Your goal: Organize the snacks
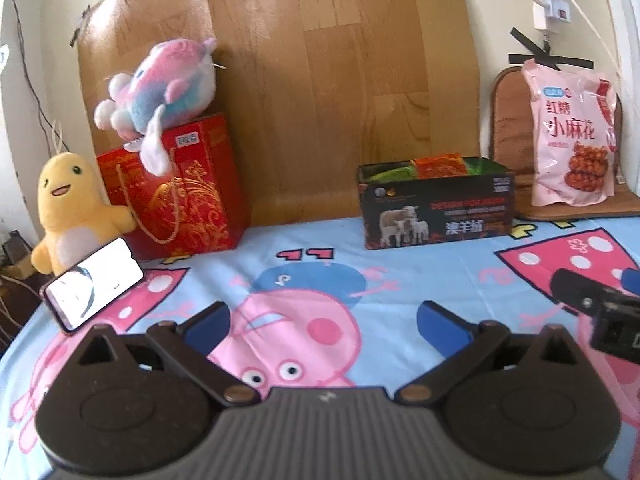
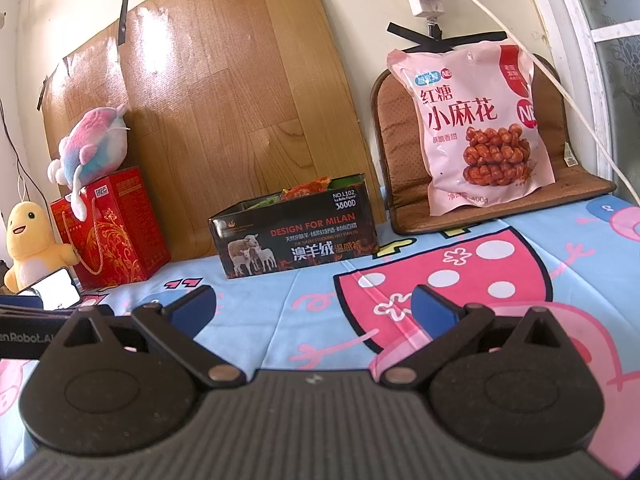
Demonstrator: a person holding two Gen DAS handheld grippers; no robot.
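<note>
A black open-topped box (image 1: 436, 208) (image 2: 296, 236) printed with sheep stands at the back of the cartoon sheet, holding orange and green snack packets (image 1: 438, 165) (image 2: 308, 188). A large pink snack bag (image 1: 572, 136) (image 2: 480, 128) leans upright on a brown cushion to the right of the box. My left gripper (image 1: 322, 326) hovers open and empty over the sheet, well in front of the box. My right gripper (image 2: 314, 304) is likewise open and empty, in front of the box and the bag; part of it shows at the right edge of the left wrist view.
A red gift bag (image 1: 176, 188) (image 2: 112, 228) with a pink-blue plush (image 1: 164, 88) on top stands at the back left. Beside it sit a yellow plush (image 1: 68, 208) and a lit phone (image 1: 94, 282). A wood-pattern board (image 1: 320, 80) leans on the wall. Cables hang at the upper right.
</note>
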